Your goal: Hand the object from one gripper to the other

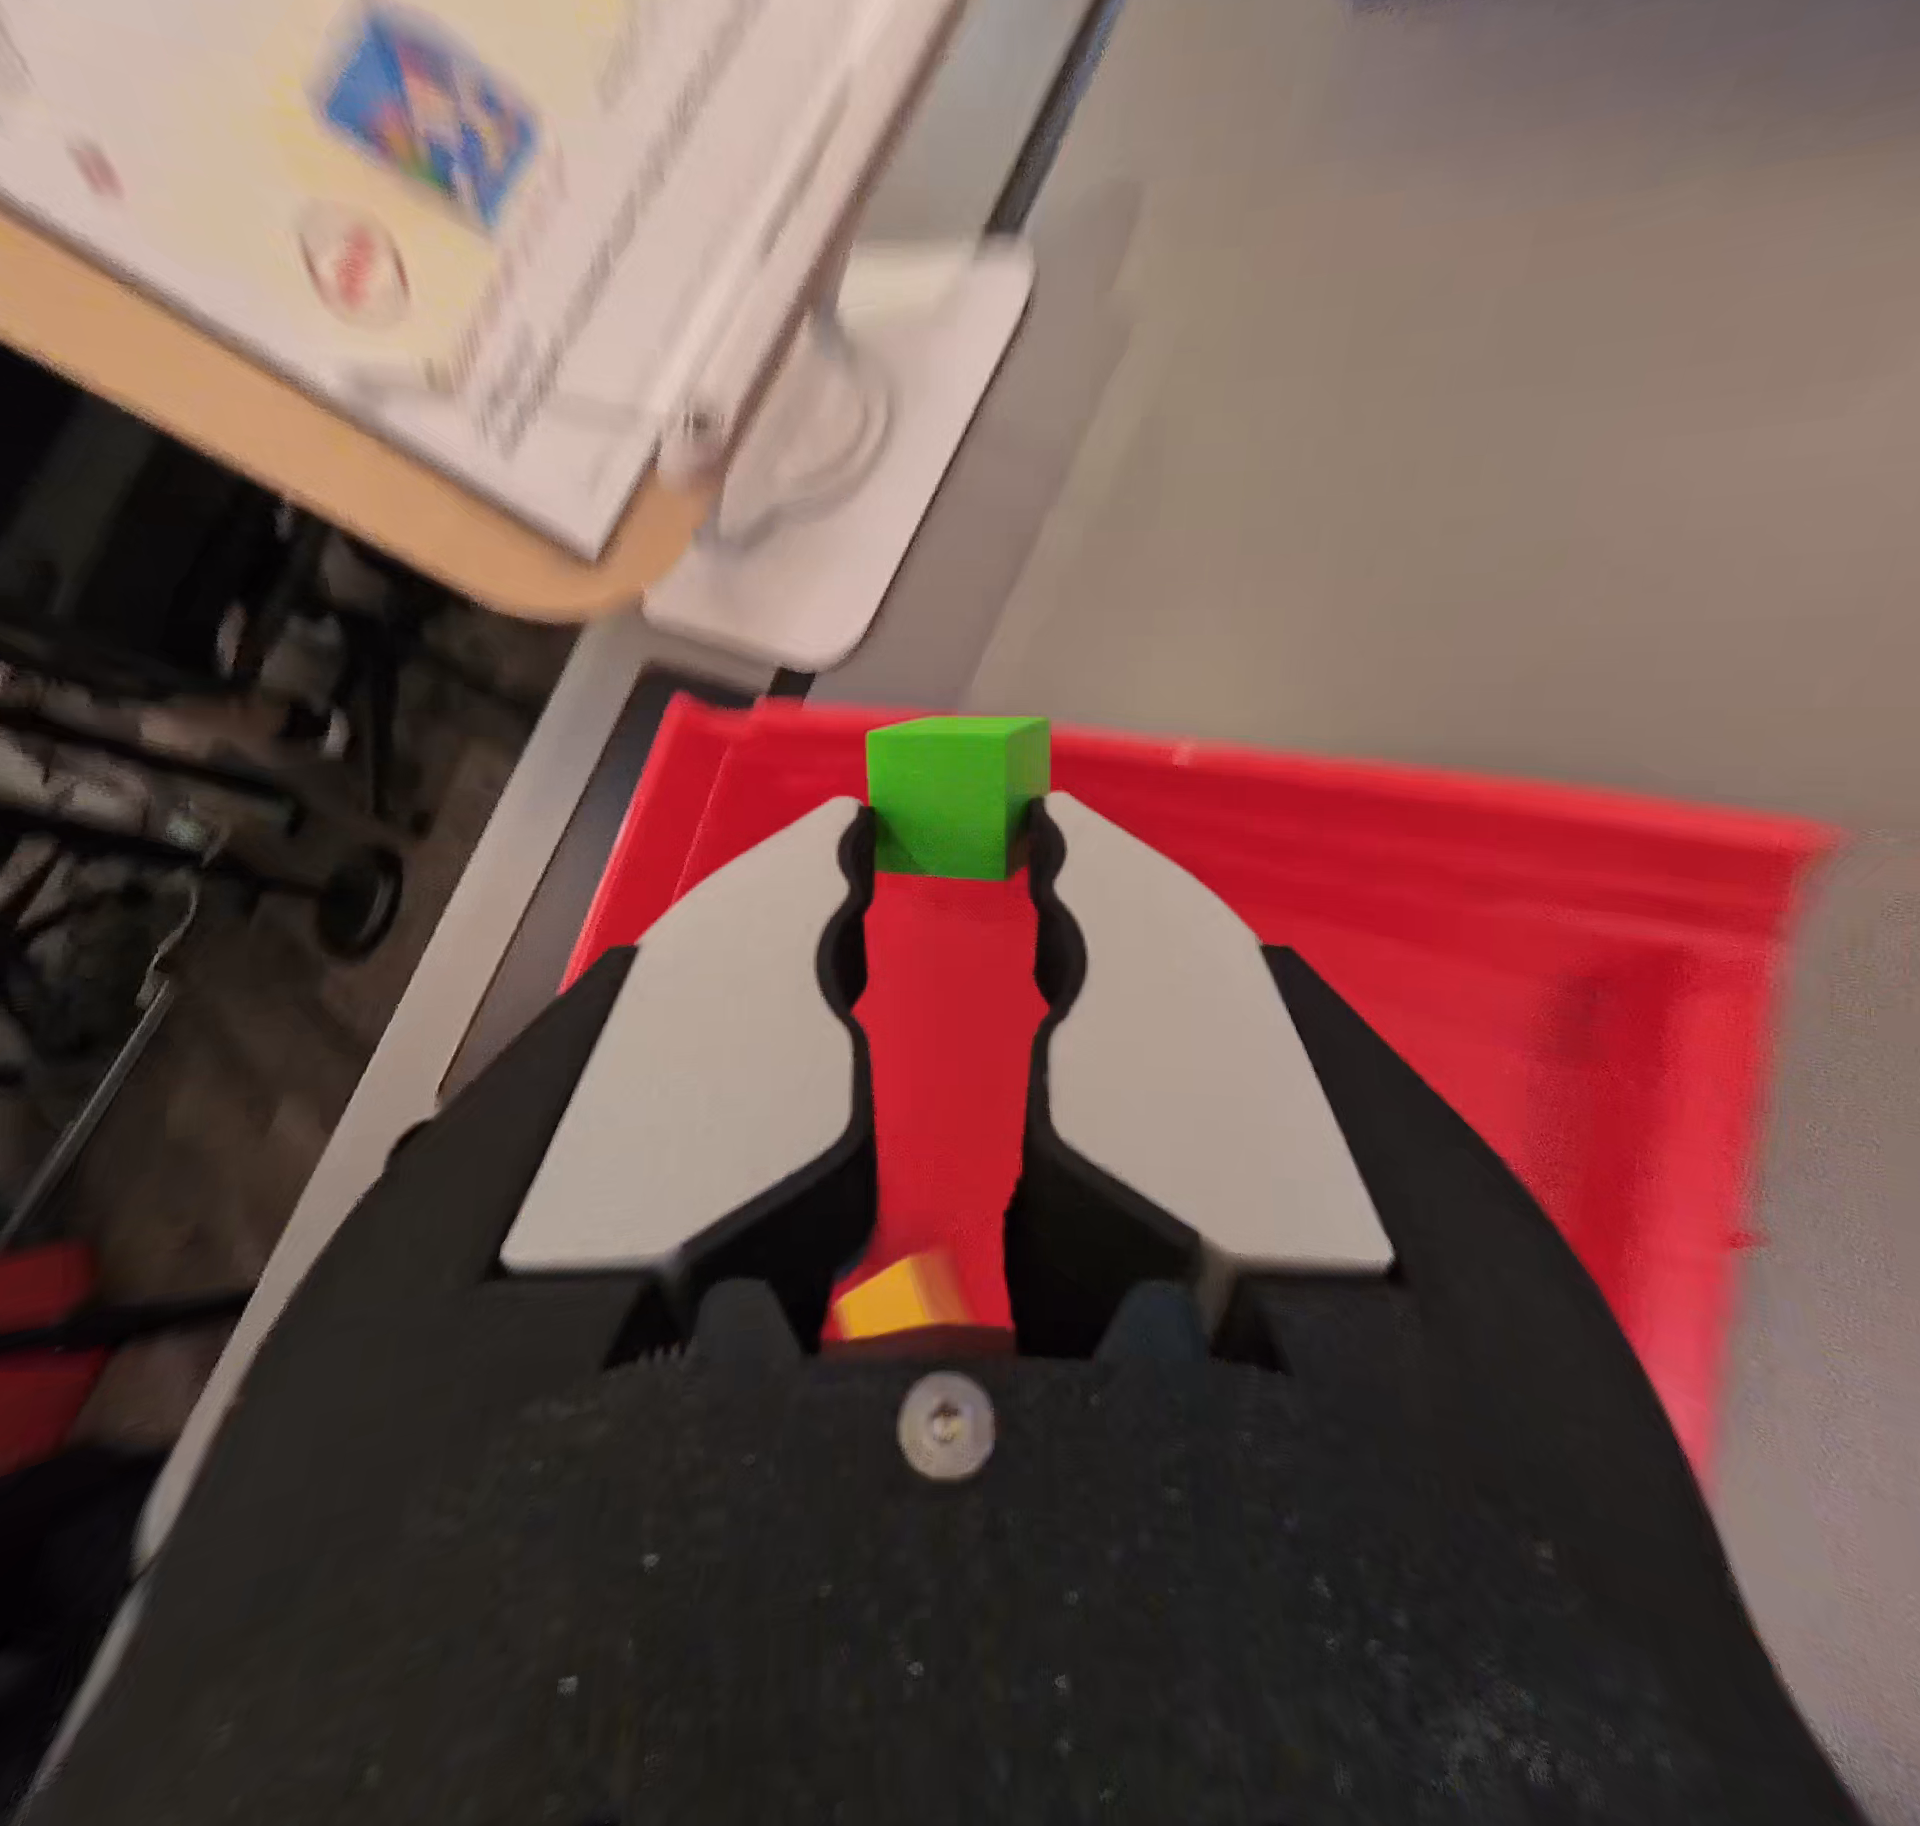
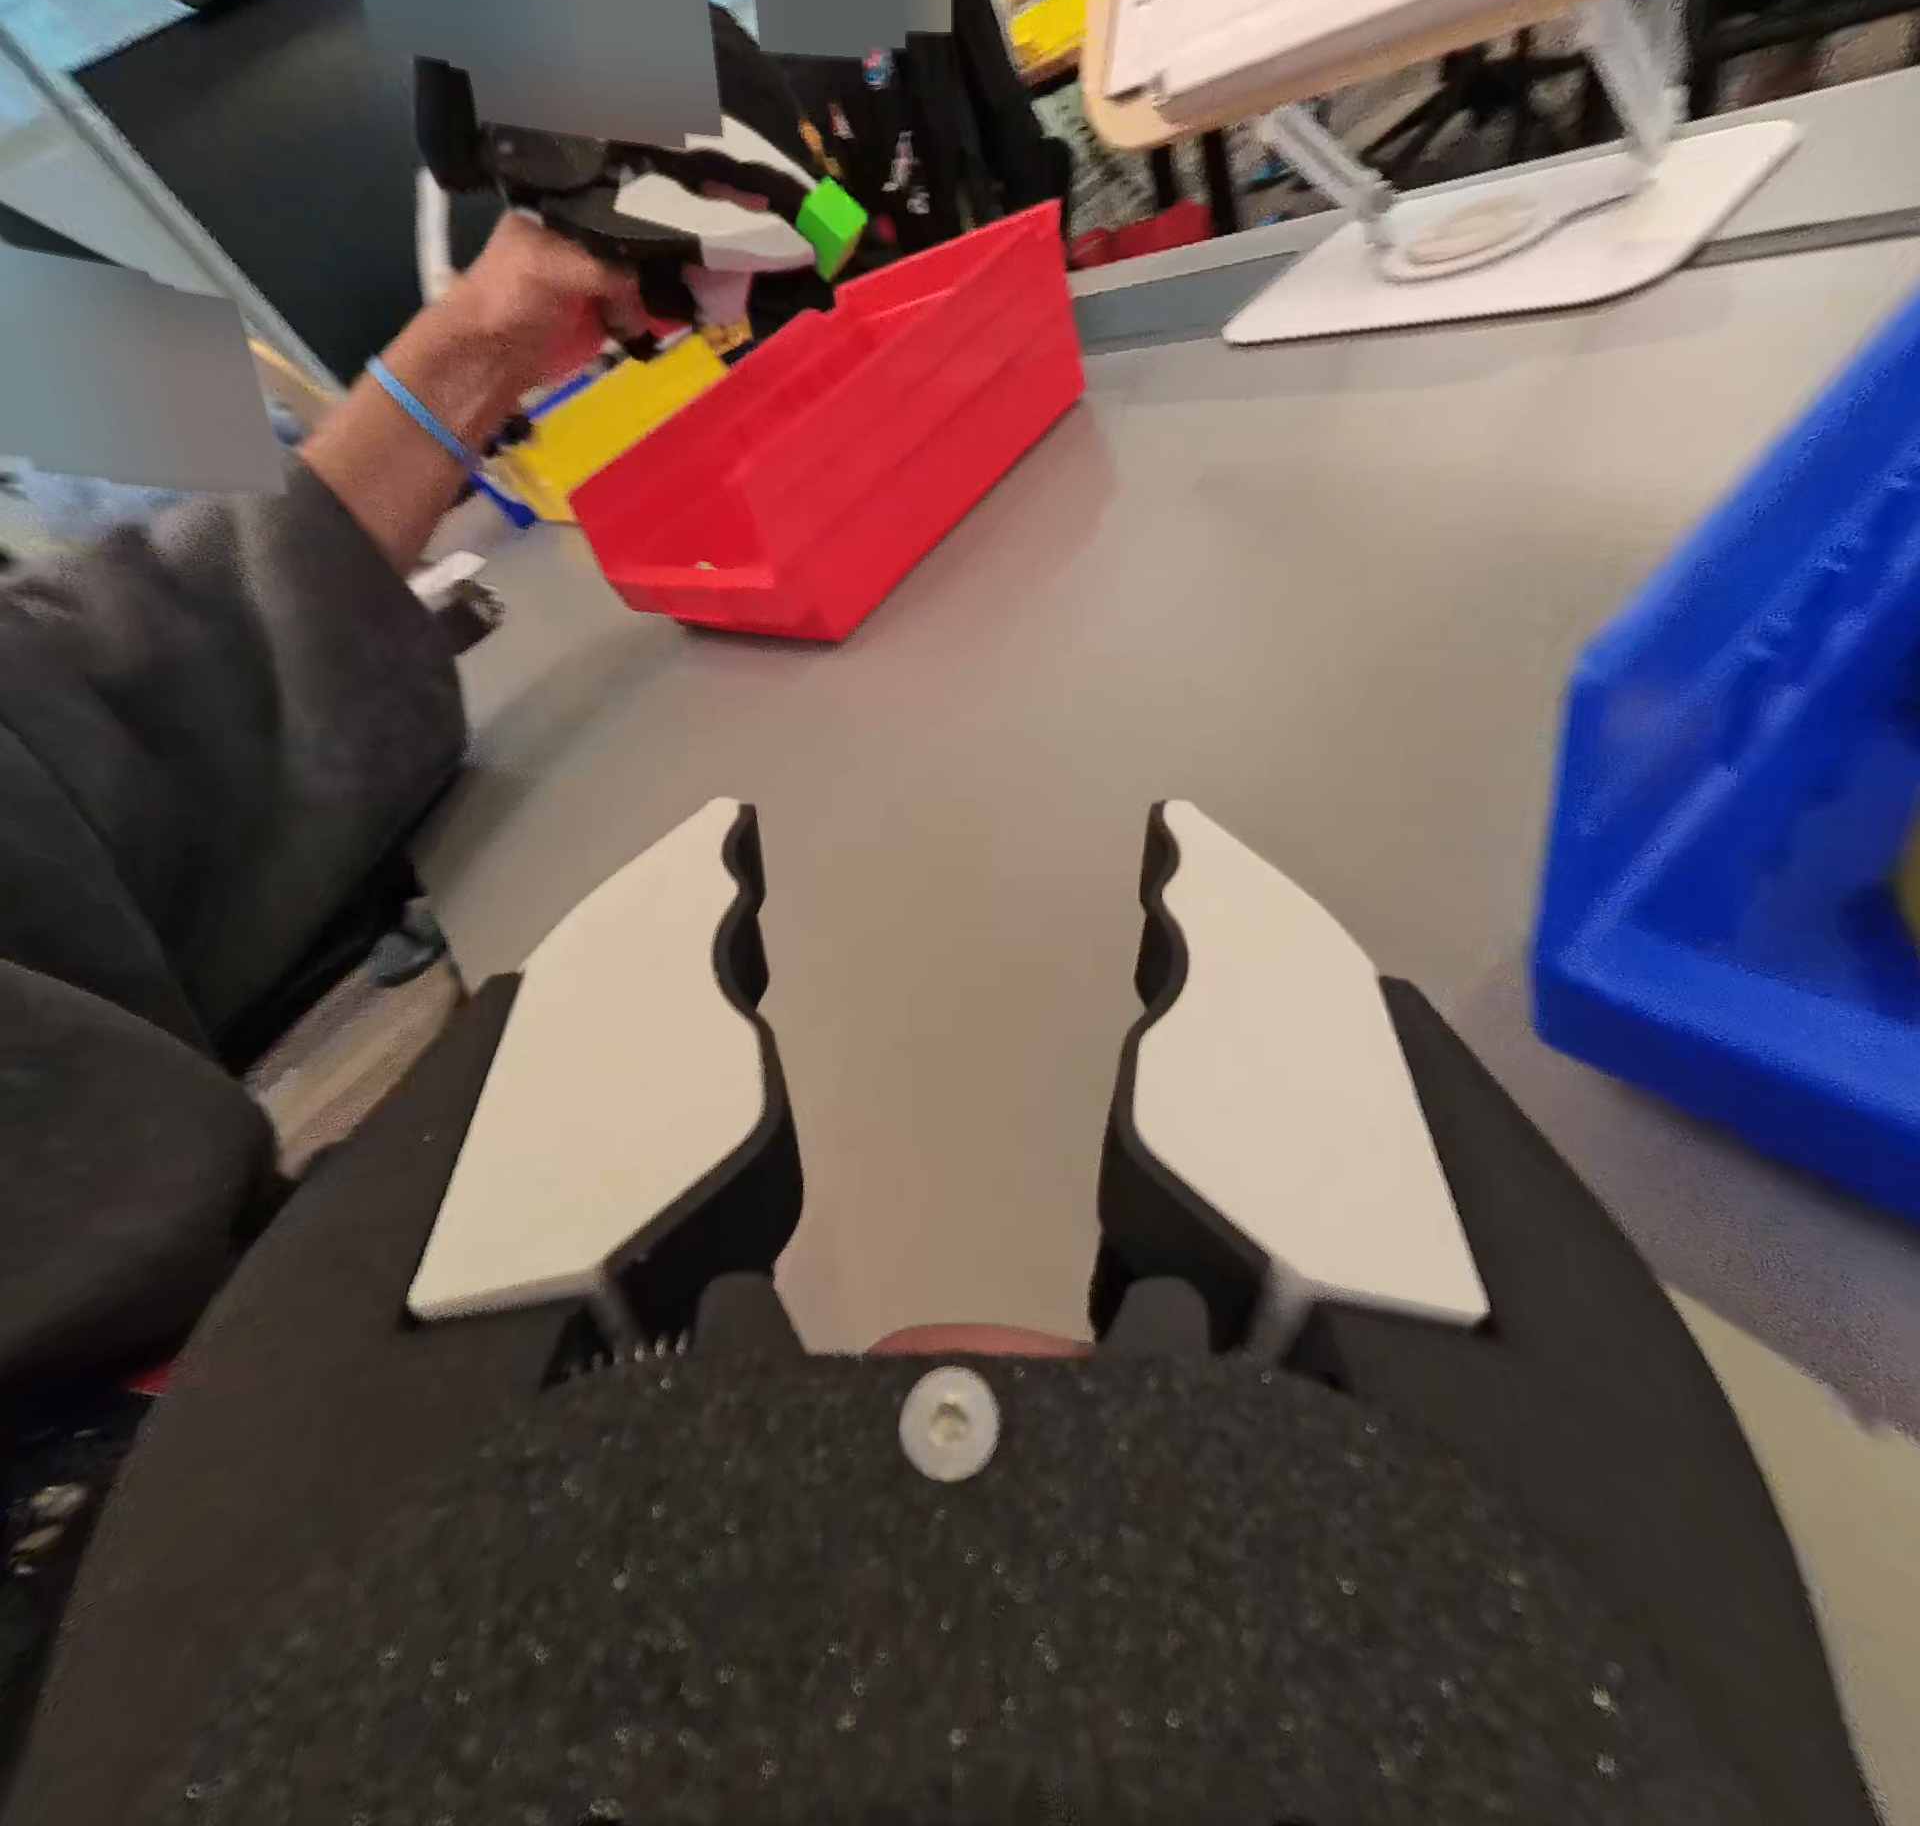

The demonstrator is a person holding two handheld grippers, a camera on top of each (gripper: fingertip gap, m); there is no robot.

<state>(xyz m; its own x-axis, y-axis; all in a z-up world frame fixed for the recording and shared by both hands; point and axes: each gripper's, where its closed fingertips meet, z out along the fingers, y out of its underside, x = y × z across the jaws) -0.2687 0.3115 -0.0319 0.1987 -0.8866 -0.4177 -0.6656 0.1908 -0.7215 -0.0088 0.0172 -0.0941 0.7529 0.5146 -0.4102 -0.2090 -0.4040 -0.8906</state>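
1. Green cube [image 1: 954, 802] pinched at the very tips of my left gripper [image 1: 951, 826]. Both pads touch its sides; most of the cube sticks out past the tips.
2. Cube is in the air above the red bin [image 1: 1403, 945], over its far end, clear of the bin floor. The right wrist view confirms it: cube [image 2: 831, 223] held up above the bin's [image 2: 831, 467] far rim.
3. Something yellow [image 1: 894, 1298] shows low between my left fingers, down in the bin; blurred, cannot tell what it is.
4. My hand [image 2: 509, 322] wraps the left gripper's [image 2: 805, 233] handle; blue band [image 2: 421, 415] on the wrist, dark sleeve [image 2: 208, 633] below.
5. A yellow bin [image 2: 613, 420] sits just behind the red one, on my left side.
6. My right gripper [image 2: 951, 831] has its jaws spread wide, nothing between them, only grey table [image 2: 1195, 581] beneath. It is well apart from the cube.
7. Blue bin [image 2: 1745, 841] close on the right of the right gripper.
8. Far edge of table: a white stand [image 2: 1507, 249] holding a tilted board with papers [image 2: 1351, 0]. The left view shows the same stand [image 1: 852, 488] and papers [image 1: 416, 166], badly blurred.
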